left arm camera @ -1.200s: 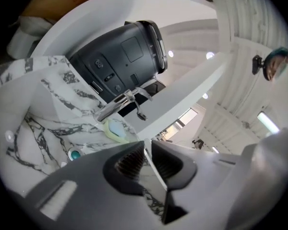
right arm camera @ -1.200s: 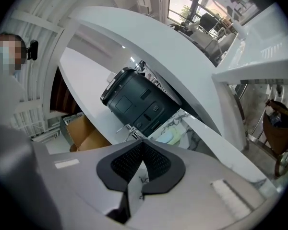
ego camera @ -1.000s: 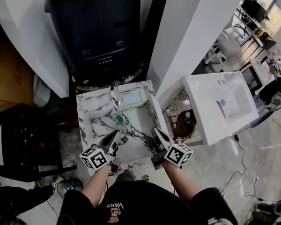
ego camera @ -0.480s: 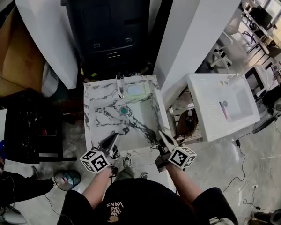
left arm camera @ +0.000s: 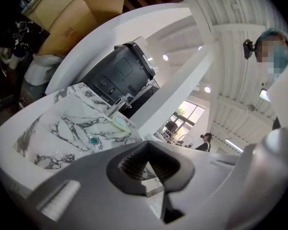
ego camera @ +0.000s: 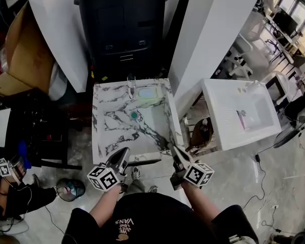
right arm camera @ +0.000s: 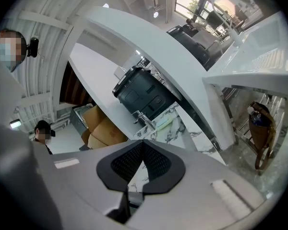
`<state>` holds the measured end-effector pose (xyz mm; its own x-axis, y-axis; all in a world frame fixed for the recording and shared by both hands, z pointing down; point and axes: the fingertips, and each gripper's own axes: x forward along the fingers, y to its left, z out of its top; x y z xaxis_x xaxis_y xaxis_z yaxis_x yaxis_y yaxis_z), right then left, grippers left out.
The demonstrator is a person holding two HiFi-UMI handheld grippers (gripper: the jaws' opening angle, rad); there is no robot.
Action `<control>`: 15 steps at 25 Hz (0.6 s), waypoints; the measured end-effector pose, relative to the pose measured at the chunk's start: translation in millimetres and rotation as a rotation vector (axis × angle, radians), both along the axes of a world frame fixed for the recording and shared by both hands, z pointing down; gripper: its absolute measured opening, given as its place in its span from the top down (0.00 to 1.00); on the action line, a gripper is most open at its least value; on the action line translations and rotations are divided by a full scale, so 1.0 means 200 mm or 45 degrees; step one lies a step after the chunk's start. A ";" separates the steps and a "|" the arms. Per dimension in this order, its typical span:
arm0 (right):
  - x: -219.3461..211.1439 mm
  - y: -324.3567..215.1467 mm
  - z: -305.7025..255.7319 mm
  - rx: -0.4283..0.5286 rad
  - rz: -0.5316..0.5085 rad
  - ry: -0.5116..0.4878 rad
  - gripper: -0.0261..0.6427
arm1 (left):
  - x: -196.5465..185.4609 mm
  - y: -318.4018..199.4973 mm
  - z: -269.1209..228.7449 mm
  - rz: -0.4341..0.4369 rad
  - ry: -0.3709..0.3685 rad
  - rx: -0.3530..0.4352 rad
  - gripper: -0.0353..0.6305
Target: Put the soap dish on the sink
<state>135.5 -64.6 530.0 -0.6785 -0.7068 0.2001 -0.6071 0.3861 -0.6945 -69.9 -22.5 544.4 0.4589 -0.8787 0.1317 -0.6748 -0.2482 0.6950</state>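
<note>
The marble sink (ego camera: 109, 117) stands in the middle of the head view. A pale green soap dish (ego camera: 148, 94) lies on its back rim, just right of the faucet (ego camera: 131, 87). Both grippers hover at the sink's front edge, far from the dish. My left gripper (ego camera: 123, 155) is shut with nothing in it. My right gripper (ego camera: 175, 153) is shut and empty too. The left gripper view shows the soap dish (left arm camera: 119, 123) beyond the shut left gripper (left arm camera: 148, 145). In the right gripper view the soap dish (right arm camera: 162, 121) lies past the shut right gripper (right arm camera: 143, 143).
A black cabinet (ego camera: 123, 27) stands behind the sink. A white basin (ego camera: 239, 113) sits to the right, with a brown bag (ego camera: 200, 133) under its near corner. Cardboard boxes (ego camera: 20, 55) and a black stand (ego camera: 38, 131) are at the left. Cables lie on the floor.
Both grippers have drawn back from over the sink basin to its front edge, toward the person. They stay shut. The soap dish has not moved.
</note>
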 end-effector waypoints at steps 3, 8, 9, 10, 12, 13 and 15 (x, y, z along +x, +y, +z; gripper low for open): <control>0.05 0.05 0.01 -0.007 0.003 0.003 0.96 | 0.02 0.06 0.02 -0.015 -0.004 -0.013 0.87; 0.11 0.13 0.04 -0.020 0.005 0.012 0.96 | 0.05 0.17 0.07 -0.040 -0.005 -0.035 0.87; 0.12 0.15 0.05 -0.023 0.003 0.015 0.96 | 0.06 0.19 0.07 -0.044 -0.007 -0.038 0.87; 0.12 0.16 0.06 -0.027 0.001 0.018 0.96 | 0.06 0.20 0.08 -0.047 -0.009 -0.039 0.87; 0.14 0.19 0.08 -0.036 0.000 0.031 0.96 | 0.08 0.23 0.08 -0.050 -0.015 -0.038 0.87; 0.15 0.20 0.08 -0.039 0.000 0.036 0.96 | 0.08 0.25 0.08 -0.051 -0.019 -0.037 0.87; 0.16 0.22 0.08 -0.038 -0.007 0.041 0.96 | 0.09 0.27 0.08 -0.056 -0.025 -0.036 0.87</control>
<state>166.6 -19.7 546.3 -0.6753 -0.6965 0.2428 -0.6271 0.3688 -0.6862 -52.2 31.8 560.3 0.4171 -0.8936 0.1656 -0.6980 -0.1983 0.6881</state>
